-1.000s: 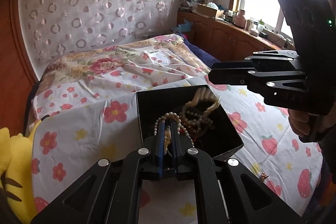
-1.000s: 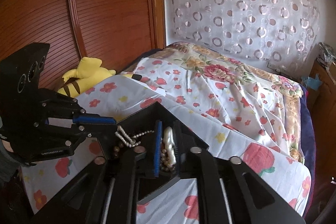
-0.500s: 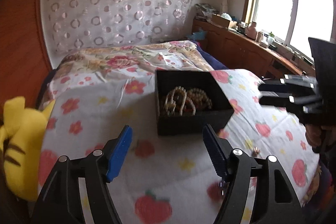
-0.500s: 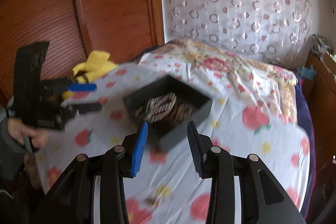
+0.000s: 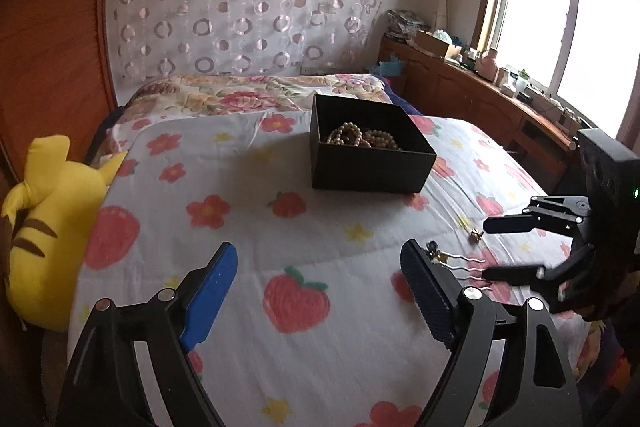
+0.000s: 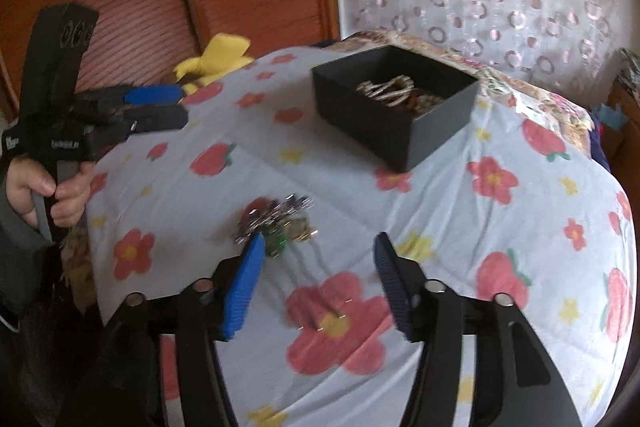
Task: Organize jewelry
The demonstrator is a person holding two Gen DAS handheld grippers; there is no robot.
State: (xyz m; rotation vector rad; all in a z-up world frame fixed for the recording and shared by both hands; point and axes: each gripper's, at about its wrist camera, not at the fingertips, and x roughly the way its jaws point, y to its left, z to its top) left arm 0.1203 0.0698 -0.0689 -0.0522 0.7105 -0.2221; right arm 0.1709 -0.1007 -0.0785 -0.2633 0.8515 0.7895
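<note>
A black open box stands on the flowered bedspread and holds pearl and bead necklaces; it also shows in the right wrist view. My left gripper is open and empty, low over the bedspread, well short of the box. My right gripper is open and empty, just behind a small heap of jewelry with a green piece. That heap includes silver hairpins and a small gold piece in the left wrist view, next to the right gripper.
A yellow plush toy lies at the bed's left edge by the wooden headboard. A wooden counter with clutter runs under the window on the right. The patterned curtain hangs behind the bed.
Both grippers let go of the necklaces in the box, opened and pulled back from it. The right gripper now sits over the jewelry heap near the bed's front edge.
</note>
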